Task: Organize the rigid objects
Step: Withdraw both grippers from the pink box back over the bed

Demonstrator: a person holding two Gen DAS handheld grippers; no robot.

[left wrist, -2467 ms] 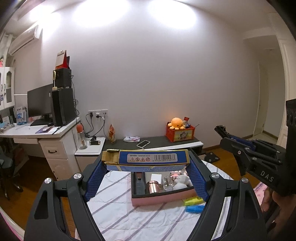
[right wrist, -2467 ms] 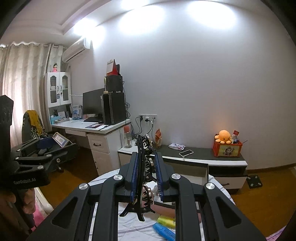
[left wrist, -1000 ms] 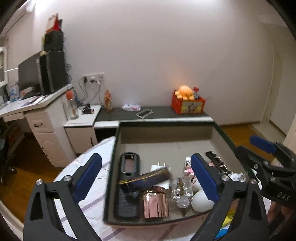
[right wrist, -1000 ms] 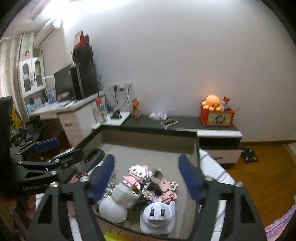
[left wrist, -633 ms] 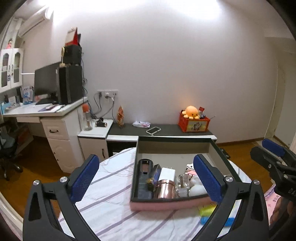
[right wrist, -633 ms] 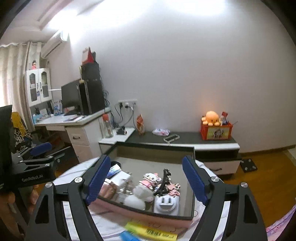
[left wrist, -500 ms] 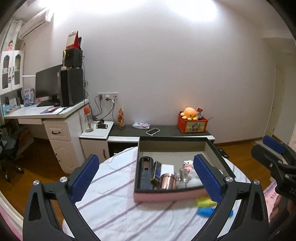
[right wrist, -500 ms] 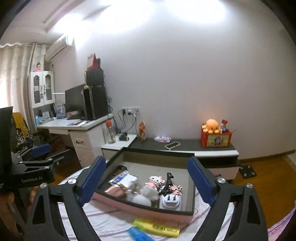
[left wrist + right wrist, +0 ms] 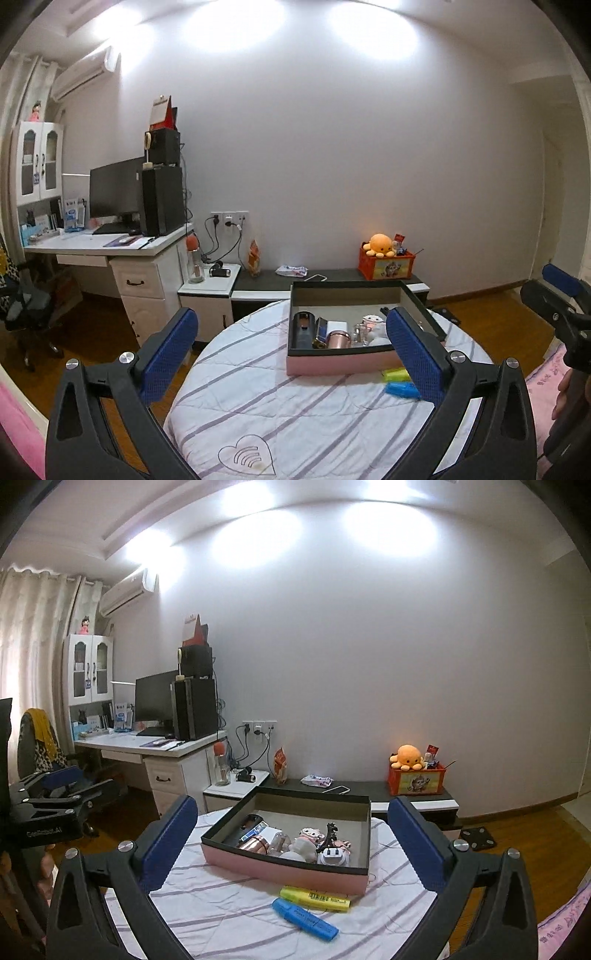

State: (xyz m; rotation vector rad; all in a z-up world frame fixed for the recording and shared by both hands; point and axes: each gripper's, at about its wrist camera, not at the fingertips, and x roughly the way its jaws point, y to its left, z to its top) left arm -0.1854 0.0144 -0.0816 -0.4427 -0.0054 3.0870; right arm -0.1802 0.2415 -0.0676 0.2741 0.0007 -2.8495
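A pink box with a dark rim (image 9: 332, 363) (image 9: 280, 867) sits on the round table. It holds a black case, a blue carton (image 9: 255, 830), a copper cylinder (image 9: 338, 339), a white plug (image 9: 332, 857), a small black tower (image 9: 330, 834) and pink figures. A yellow highlighter (image 9: 314, 894) and a blue highlighter (image 9: 304, 918) lie on the cloth in front of the box. My left gripper (image 9: 291, 343) hangs open and empty, back from the box. My right gripper (image 9: 293, 830) is wide, its jaws still opening, with nothing between them.
The table wears a white striped cloth (image 9: 295, 413). A white desk (image 9: 147, 749) with monitor and speakers stands at left. A low dark cabinet (image 9: 369, 788) along the wall carries a red box with an orange plush (image 9: 406, 757). A chair (image 9: 40, 738) is far left.
Both grippers have drawn back and up from the box. The blue carton and the black tower they held earlier now lie in the box. The right jaws have widened.
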